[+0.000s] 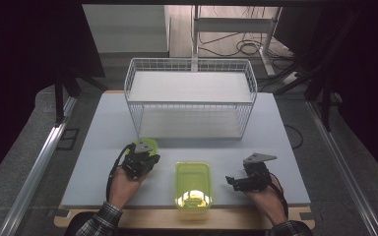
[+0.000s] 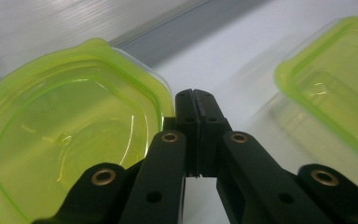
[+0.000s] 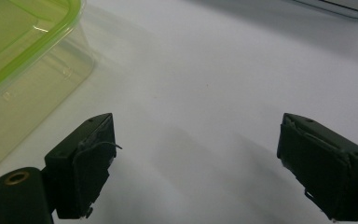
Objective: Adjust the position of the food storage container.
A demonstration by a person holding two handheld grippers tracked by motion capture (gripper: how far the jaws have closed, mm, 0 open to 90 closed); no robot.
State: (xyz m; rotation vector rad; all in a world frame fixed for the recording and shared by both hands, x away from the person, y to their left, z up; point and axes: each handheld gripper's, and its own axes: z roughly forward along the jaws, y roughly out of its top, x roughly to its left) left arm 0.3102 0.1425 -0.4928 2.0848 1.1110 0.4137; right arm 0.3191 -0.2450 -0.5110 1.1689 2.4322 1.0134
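Left gripper [image 1: 142, 156] pinched shut, seemingly on the rim of the green lid [image 2: 70, 135] left of the container [image 1: 193, 184]; right gripper [image 1: 238, 182] spread wide, empty; best carried level and squared over the container before lowering.

Left gripper [image 2: 196, 100] jaws closed, right gripper [image 3: 196, 163] jaws apart
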